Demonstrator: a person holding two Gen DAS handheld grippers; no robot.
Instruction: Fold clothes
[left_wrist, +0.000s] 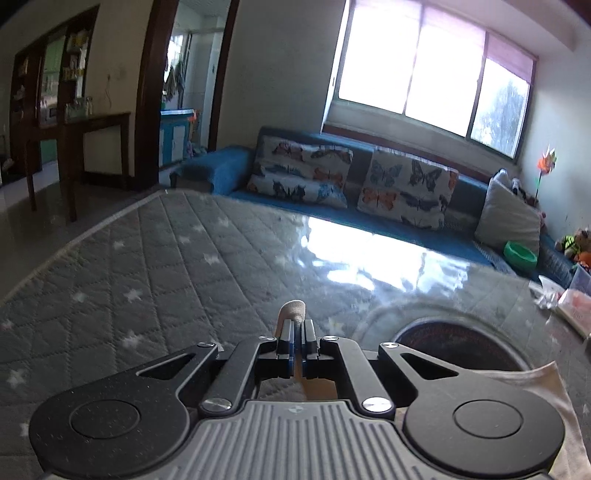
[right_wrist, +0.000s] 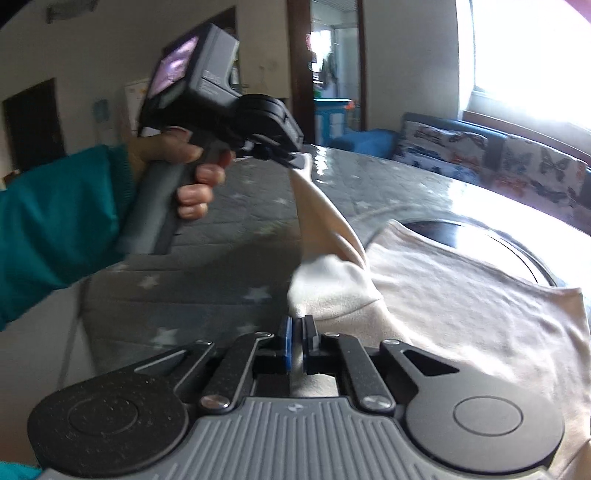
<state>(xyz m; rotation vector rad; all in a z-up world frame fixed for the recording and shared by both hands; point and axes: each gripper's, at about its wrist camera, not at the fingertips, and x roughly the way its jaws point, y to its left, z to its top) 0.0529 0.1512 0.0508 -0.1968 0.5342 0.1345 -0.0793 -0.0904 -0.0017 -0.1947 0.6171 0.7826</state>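
A cream garment (right_wrist: 461, 295) lies spread on the grey star-patterned table (right_wrist: 221, 295). In the right wrist view, a hand in a teal sleeve (right_wrist: 55, 229) holds my left gripper (right_wrist: 295, 160) up at the left. It is shut on a corner of the garment, which hangs from it as a taut strip. My right gripper (right_wrist: 298, 325) is low at the garment's near left edge, its jaws shut on a bunched fold (right_wrist: 328, 291). In the left wrist view, the left gripper (left_wrist: 298, 328) pinches a small tip of cream cloth (left_wrist: 292, 309). More of the garment (left_wrist: 550, 391) shows at the lower right.
A dark round disc (left_wrist: 443, 339) is set in the table's middle, partly under the garment. A blue sofa (left_wrist: 369, 221) with butterfly cushions runs behind the table under a bright window. A green bowl (left_wrist: 521, 254) and plastic bags (left_wrist: 569, 302) sit at the right.
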